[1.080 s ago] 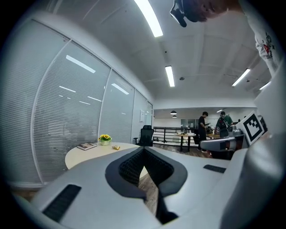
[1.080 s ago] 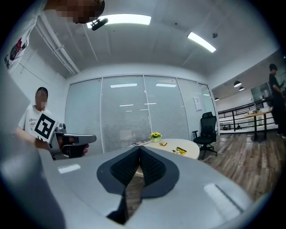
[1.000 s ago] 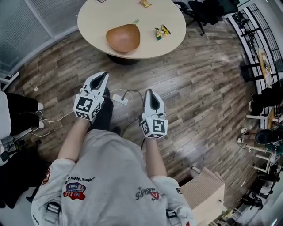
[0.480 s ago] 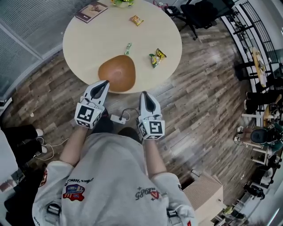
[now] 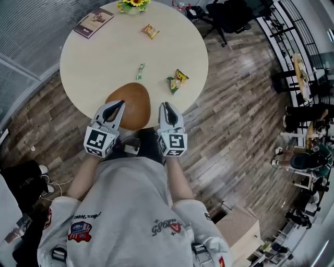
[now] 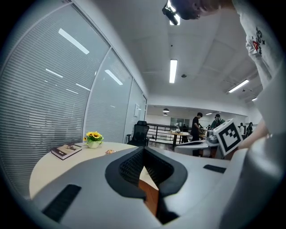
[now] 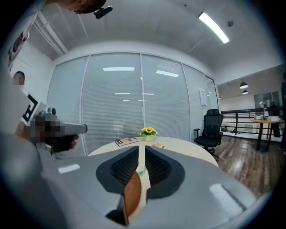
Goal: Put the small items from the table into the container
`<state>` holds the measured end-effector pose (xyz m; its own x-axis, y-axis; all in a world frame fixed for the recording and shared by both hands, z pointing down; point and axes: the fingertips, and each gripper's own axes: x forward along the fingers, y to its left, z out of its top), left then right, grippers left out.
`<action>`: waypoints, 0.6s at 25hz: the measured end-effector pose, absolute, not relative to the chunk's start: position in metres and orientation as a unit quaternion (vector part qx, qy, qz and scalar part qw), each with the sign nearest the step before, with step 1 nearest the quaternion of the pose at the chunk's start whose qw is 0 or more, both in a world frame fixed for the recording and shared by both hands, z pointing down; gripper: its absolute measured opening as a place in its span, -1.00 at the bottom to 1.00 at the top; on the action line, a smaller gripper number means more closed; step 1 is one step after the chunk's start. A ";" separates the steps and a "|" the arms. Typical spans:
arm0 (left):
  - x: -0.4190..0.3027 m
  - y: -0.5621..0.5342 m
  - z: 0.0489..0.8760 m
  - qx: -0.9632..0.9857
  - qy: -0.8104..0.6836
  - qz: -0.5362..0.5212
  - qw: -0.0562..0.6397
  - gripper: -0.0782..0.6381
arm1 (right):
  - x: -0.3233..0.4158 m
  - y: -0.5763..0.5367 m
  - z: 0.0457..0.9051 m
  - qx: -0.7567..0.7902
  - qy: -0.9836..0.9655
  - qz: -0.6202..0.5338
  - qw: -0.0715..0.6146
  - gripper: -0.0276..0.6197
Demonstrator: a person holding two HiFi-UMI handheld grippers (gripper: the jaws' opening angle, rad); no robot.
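Note:
A round beige table [image 5: 104,57] carries a brown bowl [image 5: 130,107] at its near edge. A thin green packet [image 5: 140,71] and a yellow-green snack packet [image 5: 177,81] lie past it, and an orange snack [image 5: 150,31] lies farther back. My left gripper [image 5: 122,103] is shut and empty, its tips over the bowl's left rim. My right gripper [image 5: 164,105] is shut and empty just right of the bowl. In the left gripper view the jaw tips [image 6: 144,149] meet above the bowl [image 6: 149,199]. In the right gripper view, the bowl's rim [image 7: 132,197] and the green packet [image 7: 141,170] show between the jaws [image 7: 144,147].
A book [image 5: 93,22] and a pot of yellow flowers [image 5: 131,5] stand at the table's far side. A black office chair [image 5: 229,13] is behind the table. A cardboard box [image 5: 240,227] sits on the wooden floor at the lower right. People stand in the background [image 6: 196,129].
The person has walked up to the table. Both grippers have moved forward from above the floor to the table's near edge, either side of the bowl. Both stay shut.

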<state>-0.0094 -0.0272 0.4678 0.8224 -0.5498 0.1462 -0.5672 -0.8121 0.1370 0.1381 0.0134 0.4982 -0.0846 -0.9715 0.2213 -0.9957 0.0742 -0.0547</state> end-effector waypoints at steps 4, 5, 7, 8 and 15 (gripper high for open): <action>0.005 -0.055 0.466 0.944 -0.313 0.051 0.091 -0.77 | 0.182 -0.030 0.536 0.676 -0.721 0.110 0.104 -0.67; 0.010 -0.063 0.464 0.942 -0.317 0.051 0.094 -0.77 | 0.194 -0.041 0.547 0.675 -0.719 0.113 0.122 -0.61; 0.023 -0.079 0.464 0.940 -0.324 0.049 0.099 -0.77 | 0.222 -0.063 0.573 0.675 -0.709 0.125 0.161 -0.43; 0.030 -0.087 0.465 0.938 -0.328 0.048 0.101 -0.77 | 0.236 -0.073 0.587 0.677 -0.701 0.134 0.178 -0.31; 0.054 -0.127 0.488 0.929 -0.346 0.070 0.115 -0.77 | 0.289 -0.120 0.694 0.659 -0.668 0.194 0.286 0.30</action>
